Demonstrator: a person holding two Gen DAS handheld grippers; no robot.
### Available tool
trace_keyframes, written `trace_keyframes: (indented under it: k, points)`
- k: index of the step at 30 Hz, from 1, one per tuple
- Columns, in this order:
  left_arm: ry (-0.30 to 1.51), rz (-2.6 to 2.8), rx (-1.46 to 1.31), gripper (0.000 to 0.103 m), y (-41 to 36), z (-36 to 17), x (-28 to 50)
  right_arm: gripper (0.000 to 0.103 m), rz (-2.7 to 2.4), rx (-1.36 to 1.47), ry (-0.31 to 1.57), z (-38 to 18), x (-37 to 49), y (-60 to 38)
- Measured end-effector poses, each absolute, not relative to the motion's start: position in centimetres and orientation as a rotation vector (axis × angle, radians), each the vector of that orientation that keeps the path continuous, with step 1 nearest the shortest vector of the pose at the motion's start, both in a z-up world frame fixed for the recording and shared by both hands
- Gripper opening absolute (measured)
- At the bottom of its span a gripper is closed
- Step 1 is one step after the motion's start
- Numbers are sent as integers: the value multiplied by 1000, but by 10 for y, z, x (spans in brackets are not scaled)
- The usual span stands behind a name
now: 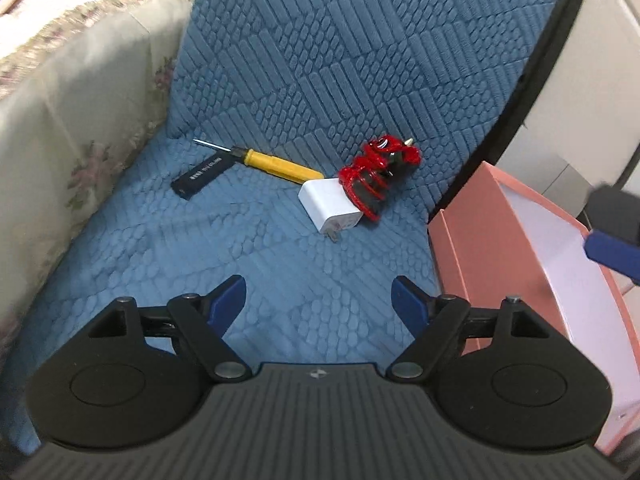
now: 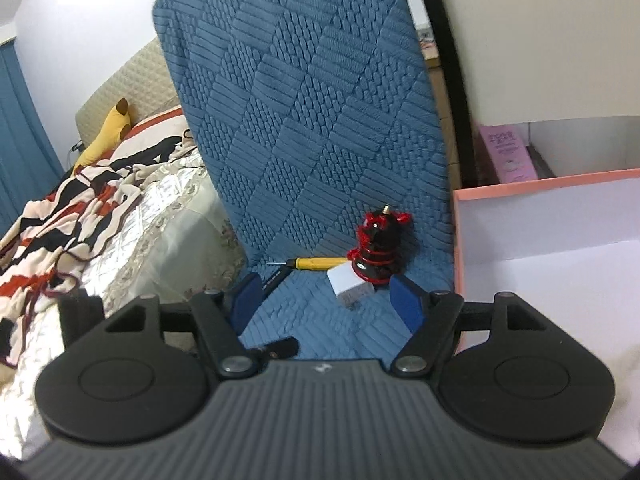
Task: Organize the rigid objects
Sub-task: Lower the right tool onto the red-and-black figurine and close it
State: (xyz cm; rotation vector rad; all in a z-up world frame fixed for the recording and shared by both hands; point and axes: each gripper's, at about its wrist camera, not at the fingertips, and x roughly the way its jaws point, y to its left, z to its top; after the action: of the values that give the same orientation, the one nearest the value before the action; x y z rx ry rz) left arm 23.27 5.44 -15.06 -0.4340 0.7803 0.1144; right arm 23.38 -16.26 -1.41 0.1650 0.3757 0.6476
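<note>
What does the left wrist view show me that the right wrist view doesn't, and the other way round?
Only the left wrist view: the whole black stick lying beside the screwdriver, and a blurred blue finger of the other gripper over the box.

Only the right wrist view: the striped blanket, the yellow plush toy on the bed, and a pink carton behind the box.

Both: the blue chair cover, yellow screwdriver, white charger, red and black figurine and pink box. The left gripper and right gripper are open and empty.
</note>
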Motion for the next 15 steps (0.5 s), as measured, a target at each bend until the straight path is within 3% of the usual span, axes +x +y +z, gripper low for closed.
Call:
trace_keyframes:
  k: [15]
  points:
    - [839,111,-480,83,54,-185,314,71,615,130,537,-19,357,-103]
